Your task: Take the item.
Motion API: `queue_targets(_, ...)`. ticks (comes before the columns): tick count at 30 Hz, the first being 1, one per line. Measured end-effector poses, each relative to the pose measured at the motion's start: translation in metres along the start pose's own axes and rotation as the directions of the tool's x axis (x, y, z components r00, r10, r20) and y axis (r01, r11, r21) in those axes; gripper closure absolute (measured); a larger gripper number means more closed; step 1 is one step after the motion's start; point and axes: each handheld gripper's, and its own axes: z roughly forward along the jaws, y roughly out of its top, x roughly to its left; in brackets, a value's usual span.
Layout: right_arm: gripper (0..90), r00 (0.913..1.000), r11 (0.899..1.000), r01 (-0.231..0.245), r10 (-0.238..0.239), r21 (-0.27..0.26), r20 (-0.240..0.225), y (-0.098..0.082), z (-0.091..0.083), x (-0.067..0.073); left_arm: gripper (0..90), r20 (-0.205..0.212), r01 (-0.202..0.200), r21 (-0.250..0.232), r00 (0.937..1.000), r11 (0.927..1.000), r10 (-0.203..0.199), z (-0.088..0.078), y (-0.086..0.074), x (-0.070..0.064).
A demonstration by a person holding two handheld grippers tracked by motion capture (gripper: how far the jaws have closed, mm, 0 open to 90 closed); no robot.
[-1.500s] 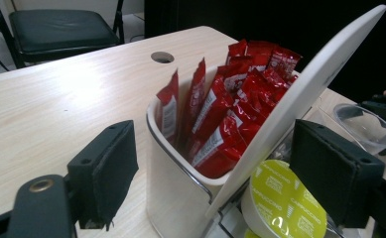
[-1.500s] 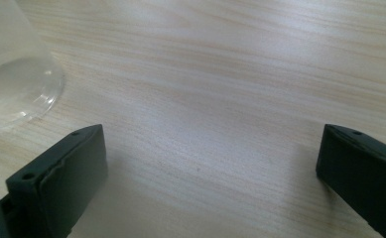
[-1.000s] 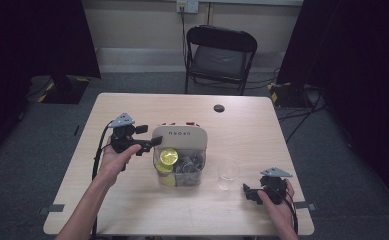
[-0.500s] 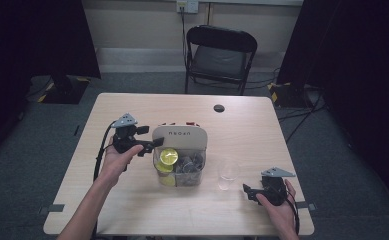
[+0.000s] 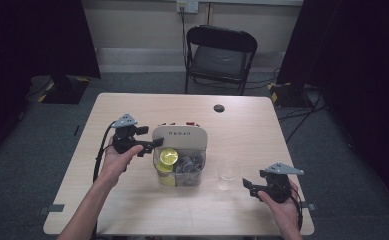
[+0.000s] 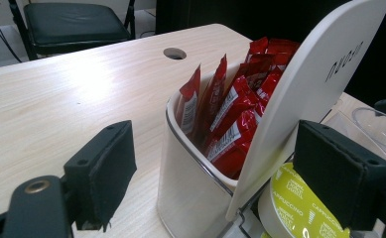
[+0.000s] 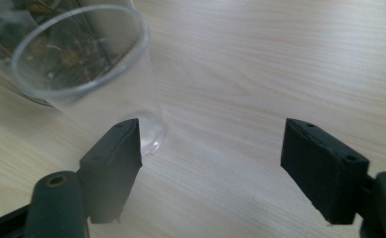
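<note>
A white organiser (image 5: 179, 135) with an upright white board (image 6: 309, 84) stands mid-table. Its rear bin (image 6: 180, 173) holds red sachets (image 6: 235, 109). Its clear front bin (image 5: 179, 167) holds coffee capsules, with a green-lidded one (image 6: 294, 208) on top. My left gripper (image 5: 151, 145) is at the organiser's left side and is open. Its jaws have just been opening, and the bin's corner and the board's edge stand between them (image 6: 215, 173). A clear plastic cup (image 5: 228, 175) stands right of the organiser. My right gripper (image 5: 249, 186) is open to the right of the cup. Its jaws have just been closing on nothing (image 7: 213, 148), and the cup (image 7: 81, 59) is up and left of the left jaw.
A round cable hole (image 5: 218, 108) lies in the wooden table (image 5: 262, 135) behind the organiser. A black folding chair (image 5: 221, 55) stands beyond the far edge. Bare tabletop lies left, right and in front of the organiser.
My right hand has risen slightly beside the cup. The left hand has stayed at the organiser's side.
</note>
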Motion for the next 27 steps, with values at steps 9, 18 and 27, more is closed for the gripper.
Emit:
queue_targets(9,28.3,0.9993,0.999,0.014,-0.016,-0.052,-0.033,0.018,-0.014,0.008,16.4,0.013,-0.002,-0.001,0.9999,1.0000,0.002,0.001,0.000,0.001)
queue_targets(18,32.6,0.9957,0.995,0.055,-0.061,-0.085,-0.069,0.037,-0.019,0.021,16.1,0.009,-0.001,0.010,1.0000,0.9999,0.001,0.002,0.000,0.001)
queue_targets(27,35.3,0.9859,0.986,0.095,-0.112,-0.135,-0.124,0.061,-0.017,0.047,15.7,0.009,0.002,0.013,1.0000,0.9999,-0.002,0.002,0.000,0.001)
